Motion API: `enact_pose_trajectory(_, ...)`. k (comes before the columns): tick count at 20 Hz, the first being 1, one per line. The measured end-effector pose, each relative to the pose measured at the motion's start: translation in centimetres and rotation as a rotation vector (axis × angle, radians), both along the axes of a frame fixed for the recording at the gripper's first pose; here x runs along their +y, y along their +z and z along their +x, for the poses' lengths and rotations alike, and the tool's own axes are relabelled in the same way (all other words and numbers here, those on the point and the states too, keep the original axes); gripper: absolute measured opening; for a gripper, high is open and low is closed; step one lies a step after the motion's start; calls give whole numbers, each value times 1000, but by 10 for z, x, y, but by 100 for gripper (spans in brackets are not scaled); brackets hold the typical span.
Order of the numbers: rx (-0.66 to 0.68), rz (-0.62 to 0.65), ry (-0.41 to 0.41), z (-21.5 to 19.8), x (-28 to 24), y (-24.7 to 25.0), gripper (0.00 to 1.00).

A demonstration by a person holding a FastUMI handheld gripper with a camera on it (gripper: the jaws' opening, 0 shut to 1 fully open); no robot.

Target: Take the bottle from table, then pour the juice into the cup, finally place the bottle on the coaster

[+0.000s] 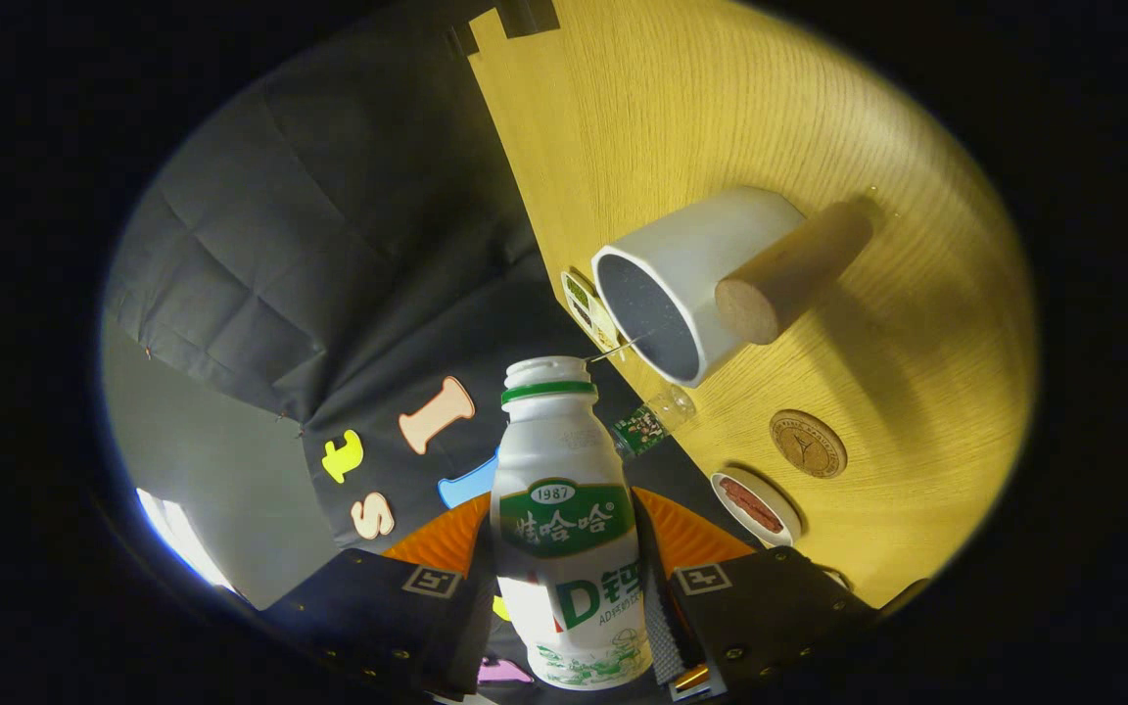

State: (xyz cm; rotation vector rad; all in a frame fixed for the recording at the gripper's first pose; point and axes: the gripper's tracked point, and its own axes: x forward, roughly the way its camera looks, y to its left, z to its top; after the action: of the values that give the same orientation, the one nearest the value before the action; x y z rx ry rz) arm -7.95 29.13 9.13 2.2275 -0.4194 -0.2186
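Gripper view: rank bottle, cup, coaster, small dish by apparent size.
1. Bottle, gripped between the jaws, nearest the camera, so inflated.
2. White cup.
3. Coaster and small dish look alike; not ranked.

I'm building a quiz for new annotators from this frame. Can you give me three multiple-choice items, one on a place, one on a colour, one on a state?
1. Where is the coaster?
A. On the table, beside the cup
B. Under the bottle
C. Inside the cup

2. What colour is the band under the bottle's mouth?
A. Red
B. Green
C. Blue

3. What is the gripper doing?
A. Open, holding nothing
B. Shut on the cup
C. Shut on the bottle

Key: 1 A, the round coaster lies bare on the wood near the cup. 2 B, a green ring sits below the white mouth. 3 C, both fingers press the bottle's sides.
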Motion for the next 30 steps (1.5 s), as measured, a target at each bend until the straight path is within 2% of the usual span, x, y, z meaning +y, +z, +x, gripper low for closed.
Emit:
enact_pose_trajectory(23, 11, 92, -13, 2, -2, 2, 64)
enact_pose_trajectory(27, 16, 66, -17, 2, 0, 4, 64)
enact_pose_trajectory(30, 67, -48, -8, 3, 0, 2, 64)
